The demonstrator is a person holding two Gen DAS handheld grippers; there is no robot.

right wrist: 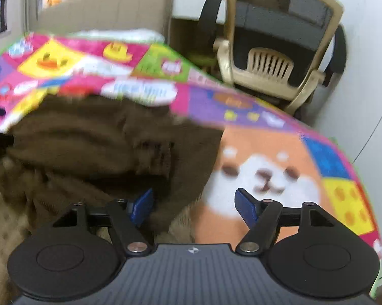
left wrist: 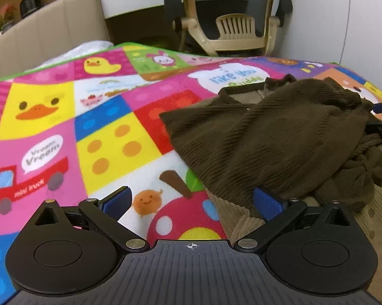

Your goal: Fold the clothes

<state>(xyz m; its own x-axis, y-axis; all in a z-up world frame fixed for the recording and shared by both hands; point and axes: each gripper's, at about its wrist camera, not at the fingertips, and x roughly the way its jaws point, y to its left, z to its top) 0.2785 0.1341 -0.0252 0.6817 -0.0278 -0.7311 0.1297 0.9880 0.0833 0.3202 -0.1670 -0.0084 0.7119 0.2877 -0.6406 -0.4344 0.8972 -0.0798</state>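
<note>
A dark brown ribbed garment [left wrist: 280, 139] lies crumpled on the colourful play mat [left wrist: 109, 147], over a tan corduroy piece [left wrist: 235, 218]. My left gripper [left wrist: 192, 202] is open at the garment's near left hem. Its right blue pad [left wrist: 267, 203] touches the hem, and the left pad [left wrist: 117, 200] is over bare mat. In the blurred right wrist view the same garment [right wrist: 89, 139] fills the left half. My right gripper [right wrist: 193, 207] is open at its right edge, with the left pad [right wrist: 141, 206] against the cloth and the right pad [right wrist: 245, 207] over the mat's dog picture.
A beige dotted blanket [left wrist: 374, 223] lies under the clothes at the near side. Beyond the mat's far edge stand an office chair with a beige frame [left wrist: 231, 25] and a padded beige headboard [left wrist: 43, 33]. A white wall [right wrist: 364, 76] runs along the right.
</note>
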